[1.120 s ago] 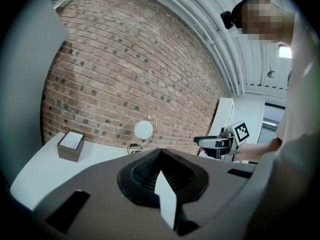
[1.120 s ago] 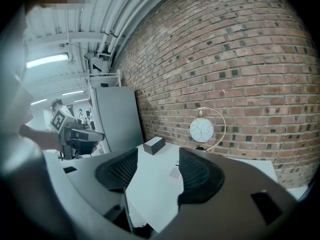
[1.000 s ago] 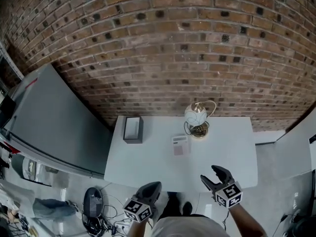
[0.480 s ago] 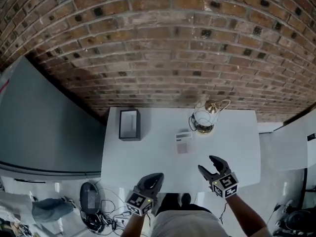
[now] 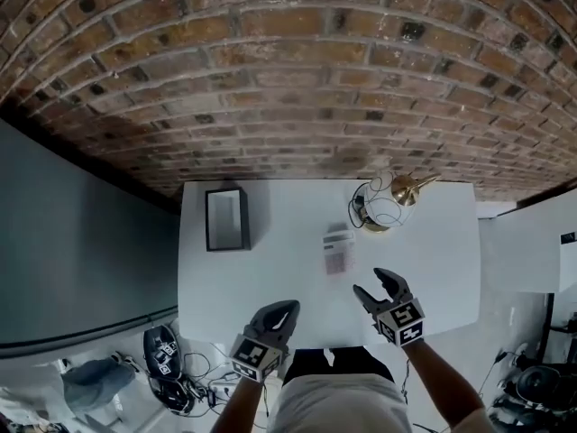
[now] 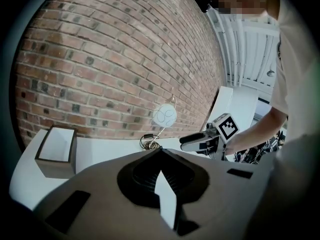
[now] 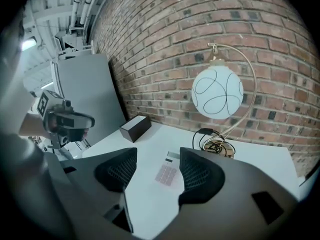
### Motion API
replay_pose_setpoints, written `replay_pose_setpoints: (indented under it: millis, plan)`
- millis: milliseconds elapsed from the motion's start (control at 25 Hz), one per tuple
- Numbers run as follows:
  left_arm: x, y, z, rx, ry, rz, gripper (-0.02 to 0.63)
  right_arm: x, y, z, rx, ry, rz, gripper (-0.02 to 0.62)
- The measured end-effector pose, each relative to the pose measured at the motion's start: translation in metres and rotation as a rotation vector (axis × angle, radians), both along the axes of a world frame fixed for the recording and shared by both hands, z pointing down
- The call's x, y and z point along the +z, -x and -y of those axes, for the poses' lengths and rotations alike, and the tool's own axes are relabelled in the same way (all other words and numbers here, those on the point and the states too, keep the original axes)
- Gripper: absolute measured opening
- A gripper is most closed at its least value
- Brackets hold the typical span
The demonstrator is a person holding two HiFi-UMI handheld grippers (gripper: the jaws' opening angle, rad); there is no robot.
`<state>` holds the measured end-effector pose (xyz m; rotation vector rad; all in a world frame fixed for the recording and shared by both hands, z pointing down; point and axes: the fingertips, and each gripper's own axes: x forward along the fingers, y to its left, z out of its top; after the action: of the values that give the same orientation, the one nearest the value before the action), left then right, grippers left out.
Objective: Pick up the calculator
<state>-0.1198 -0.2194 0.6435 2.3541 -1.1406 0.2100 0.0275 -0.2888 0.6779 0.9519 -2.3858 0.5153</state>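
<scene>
Even, soft light; fisheye bends the brick wall (image 5: 288,79), and the calculator (image 5: 338,249) looks perhaps motion-blurred.

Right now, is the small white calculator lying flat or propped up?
Lying flat, face up: the small white calculator rests on the white table with pink keys and display showing upward.

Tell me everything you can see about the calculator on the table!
The calculator is small, flat and pale, with rows of pinkish keys and a dark little screen at its far end. It lies flat on the white table, near the lamp. Nothing touches it; the open right tongs hover short of it.
</scene>
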Motion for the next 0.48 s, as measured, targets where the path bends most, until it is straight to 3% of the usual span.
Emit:
replay_pose_setpoints:
  millis: [480]
  plan:
    - [0.038, -0.028, 0.041, 0.0, 0.053, 0.019, 0.013, 0.089, -0.011, 0.054, 0.029, 0.126, -0.01, 0.287]
